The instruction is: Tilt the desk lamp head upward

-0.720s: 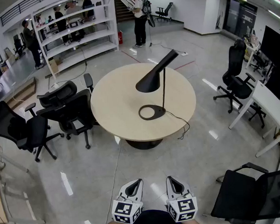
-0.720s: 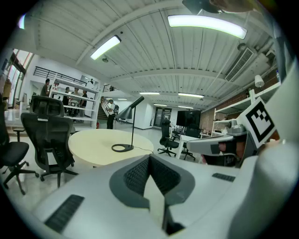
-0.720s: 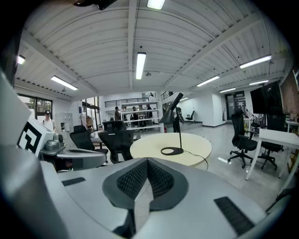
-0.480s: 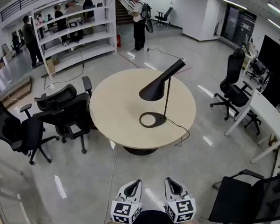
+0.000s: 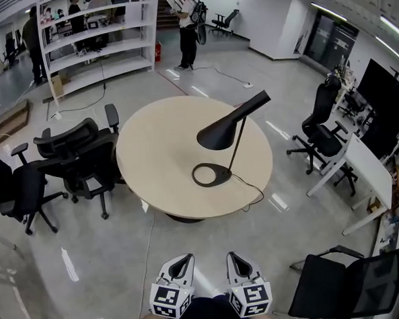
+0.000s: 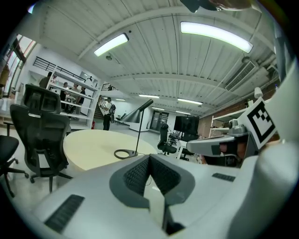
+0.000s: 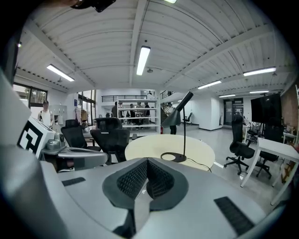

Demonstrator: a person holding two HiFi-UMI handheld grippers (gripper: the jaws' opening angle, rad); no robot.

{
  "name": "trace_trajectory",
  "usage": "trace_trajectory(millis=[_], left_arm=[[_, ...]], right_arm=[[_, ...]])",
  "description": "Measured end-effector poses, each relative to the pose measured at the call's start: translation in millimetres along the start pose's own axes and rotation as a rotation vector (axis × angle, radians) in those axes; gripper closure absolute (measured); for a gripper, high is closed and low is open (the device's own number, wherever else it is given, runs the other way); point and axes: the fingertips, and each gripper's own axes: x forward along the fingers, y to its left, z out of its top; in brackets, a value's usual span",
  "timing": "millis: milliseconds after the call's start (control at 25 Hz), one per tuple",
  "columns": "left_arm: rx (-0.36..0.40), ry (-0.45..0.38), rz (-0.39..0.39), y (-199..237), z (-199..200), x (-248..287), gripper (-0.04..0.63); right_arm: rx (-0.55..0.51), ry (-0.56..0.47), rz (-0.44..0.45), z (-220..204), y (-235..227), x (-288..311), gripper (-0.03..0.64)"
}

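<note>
A black desk lamp (image 5: 228,137) stands on the round beige table (image 5: 158,151). Its ring base (image 5: 210,175) rests near the table's front, and its cone head (image 5: 219,132) slopes down to the left from the thin stem. The lamp also shows far ahead in the left gripper view (image 6: 138,122) and in the right gripper view (image 7: 182,122). My left gripper (image 5: 181,265) and right gripper (image 5: 234,262) are low at the picture's bottom, side by side, well short of the table. Both are shut with nothing between the jaws.
Two black office chairs (image 5: 78,159) stand at the table's left, another chair (image 5: 349,288) at my lower right, one more (image 5: 319,124) beside a white desk (image 5: 365,172). A cable (image 5: 252,189) runs off the table's edge. People stand by white shelving (image 5: 91,41) far behind.
The view has shifted: the table and lamp sit slightly lower and further left in the picture, and the grippers appear a little lower. The lamp head has not moved.
</note>
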Motion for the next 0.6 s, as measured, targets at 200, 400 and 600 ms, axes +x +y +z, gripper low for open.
trace_trajectory(millis=[200, 400, 600], left_arm=[[-0.001, 0.002, -0.006, 10, 2, 26, 0.549], [0.008, 0.007, 0.022, 12, 17, 63, 0.549], [0.027, -0.005, 0.083, 5, 45, 114, 0.549]], right_arm=[[0.01, 0.0, 0.004, -1, -14, 25, 0.607], [0.038, -0.01, 0.037, 9, -47, 54, 0.607], [0.025, -0.048, 0.095, 35, -96, 83, 0.607]])
